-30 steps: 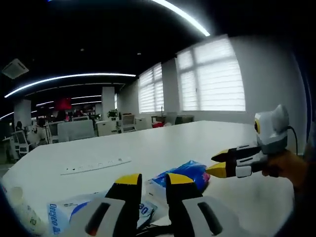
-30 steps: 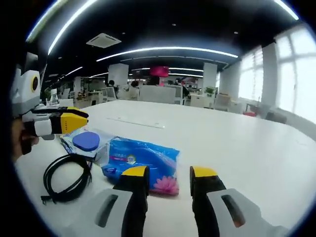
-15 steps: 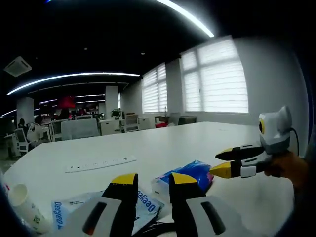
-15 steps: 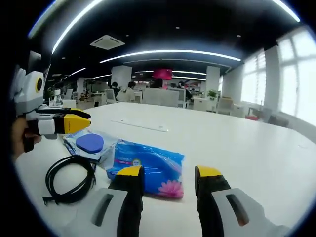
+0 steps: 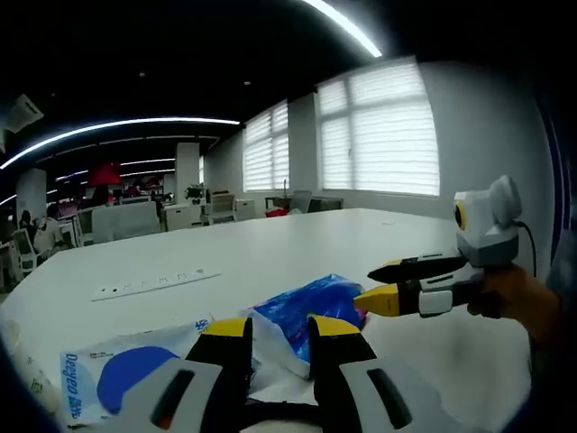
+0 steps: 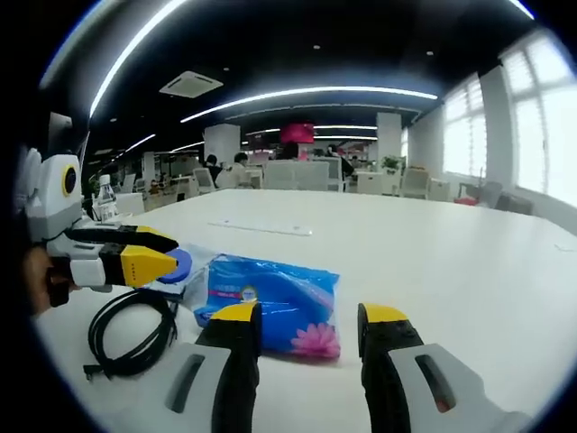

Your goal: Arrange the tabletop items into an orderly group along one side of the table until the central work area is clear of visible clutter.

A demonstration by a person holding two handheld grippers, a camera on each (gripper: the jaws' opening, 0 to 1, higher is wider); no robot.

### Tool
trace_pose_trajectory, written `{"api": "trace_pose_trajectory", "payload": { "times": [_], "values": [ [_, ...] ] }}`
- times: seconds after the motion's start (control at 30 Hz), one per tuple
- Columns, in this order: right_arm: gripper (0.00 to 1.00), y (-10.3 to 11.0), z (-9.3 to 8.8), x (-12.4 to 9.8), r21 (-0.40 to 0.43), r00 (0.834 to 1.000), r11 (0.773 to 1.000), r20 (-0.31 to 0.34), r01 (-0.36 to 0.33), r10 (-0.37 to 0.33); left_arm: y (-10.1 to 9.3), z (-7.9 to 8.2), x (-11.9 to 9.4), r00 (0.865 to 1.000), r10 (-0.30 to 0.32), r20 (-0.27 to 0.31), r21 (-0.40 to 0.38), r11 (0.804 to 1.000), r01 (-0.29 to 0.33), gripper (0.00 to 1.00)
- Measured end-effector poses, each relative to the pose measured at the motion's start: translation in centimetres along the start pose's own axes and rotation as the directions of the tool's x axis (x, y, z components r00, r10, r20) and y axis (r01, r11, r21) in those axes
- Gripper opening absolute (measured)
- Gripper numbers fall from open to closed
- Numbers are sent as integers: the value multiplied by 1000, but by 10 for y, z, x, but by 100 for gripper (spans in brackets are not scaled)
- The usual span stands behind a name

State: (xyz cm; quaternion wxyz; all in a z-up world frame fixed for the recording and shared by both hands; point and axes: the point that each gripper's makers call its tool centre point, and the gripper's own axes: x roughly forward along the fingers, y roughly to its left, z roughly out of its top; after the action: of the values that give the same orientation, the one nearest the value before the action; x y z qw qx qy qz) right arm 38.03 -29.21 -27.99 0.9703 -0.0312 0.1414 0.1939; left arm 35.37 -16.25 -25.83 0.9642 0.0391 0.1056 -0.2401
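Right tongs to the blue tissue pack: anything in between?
Nothing visible. The blue tissue pack lies on the white table directly ahead of the open right tongs, with bare tabletop between. The black cable and left tongs sit off to the side.

White table (image 6: 469,262) holds tissue pack (image 6: 270,293), cable (image 6: 131,334).

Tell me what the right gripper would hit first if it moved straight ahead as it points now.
Most likely the blue tissue pack, lying on the table just beyond the open right gripper. Depth is hard to judge, so it might pass just over it.
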Motion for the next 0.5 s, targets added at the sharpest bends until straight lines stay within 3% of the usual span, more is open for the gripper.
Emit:
{"api": "trace_pose_trajectory", "payload": {
  "times": [0.3,0.5],
  "values": [
    [39,-3,-2,4,32,1000,999,-1,-1,1,2,-16,13,999,2,-36,-9,1000,-2,23],
    [29,-2,-5,8,16,1000,1000,-11,-4,4,4,-26,19,998,2,-65,-13,1000,-3,22]
  ]
}}
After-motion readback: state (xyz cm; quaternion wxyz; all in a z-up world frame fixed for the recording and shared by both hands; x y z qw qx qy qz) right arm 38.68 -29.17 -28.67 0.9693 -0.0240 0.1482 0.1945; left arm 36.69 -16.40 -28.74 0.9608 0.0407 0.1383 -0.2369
